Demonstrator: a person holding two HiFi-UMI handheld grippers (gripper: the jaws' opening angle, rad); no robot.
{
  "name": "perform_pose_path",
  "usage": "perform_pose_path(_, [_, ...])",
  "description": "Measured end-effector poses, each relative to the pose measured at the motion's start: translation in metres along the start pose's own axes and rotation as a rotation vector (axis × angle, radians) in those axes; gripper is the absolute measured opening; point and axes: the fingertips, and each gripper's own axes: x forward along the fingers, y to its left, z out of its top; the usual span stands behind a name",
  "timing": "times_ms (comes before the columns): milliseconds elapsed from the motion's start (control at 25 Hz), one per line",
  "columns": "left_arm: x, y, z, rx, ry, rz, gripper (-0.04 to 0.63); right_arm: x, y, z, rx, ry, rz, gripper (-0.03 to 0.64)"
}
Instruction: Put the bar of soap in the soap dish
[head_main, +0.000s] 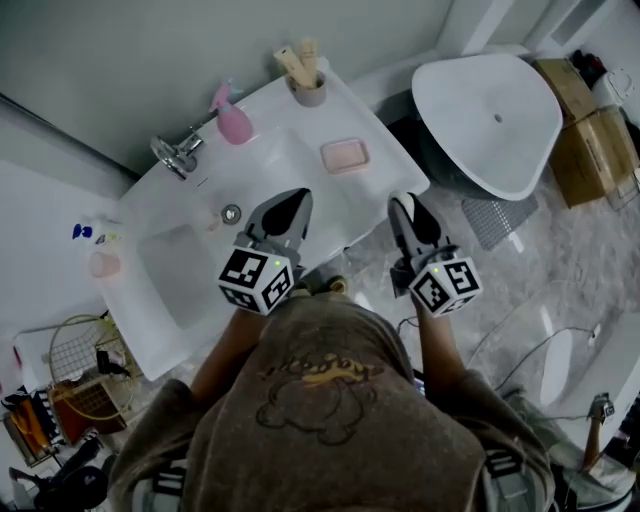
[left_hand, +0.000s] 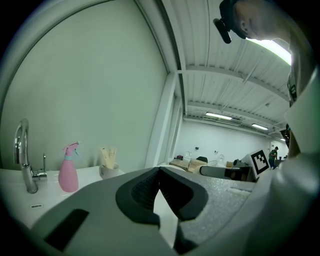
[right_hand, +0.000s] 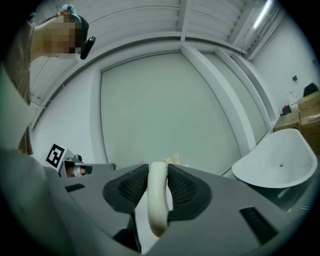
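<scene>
A cream bar of soap (right_hand: 158, 200) stands on edge between the dark pads of my right gripper (right_hand: 158, 172), which is shut on it. In the head view that gripper (head_main: 403, 204) hangs off the counter's right front corner, short of the pink soap dish (head_main: 345, 156). The dish lies on the white counter to the right of the basin and looks empty. My left gripper (head_main: 296, 198) is over the counter's front part, just left of the dish; its fingertips meet (left_hand: 159, 172) with nothing between them.
A chrome faucet (head_main: 178, 153), a pink spray bottle (head_main: 233, 120) and a cup of brushes (head_main: 306, 85) stand along the back of the sink counter (head_main: 190, 270). A white tub (head_main: 495, 125) and cardboard boxes (head_main: 590, 130) are to the right.
</scene>
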Motion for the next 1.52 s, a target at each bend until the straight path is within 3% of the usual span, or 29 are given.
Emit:
perform_pose_path(680, [0.038, 0.041, 0.004, -0.063, 0.013, -0.044, 0.002, 0.11, -0.022, 0.005, -0.084, 0.044, 0.037, 0.124])
perform_pose_path(1520, [0.042, 0.074, -0.009, -0.097, 0.044, 0.018, 0.002, 0.211, -0.084, -0.125, -0.219, 0.368, 0.058, 0.124])
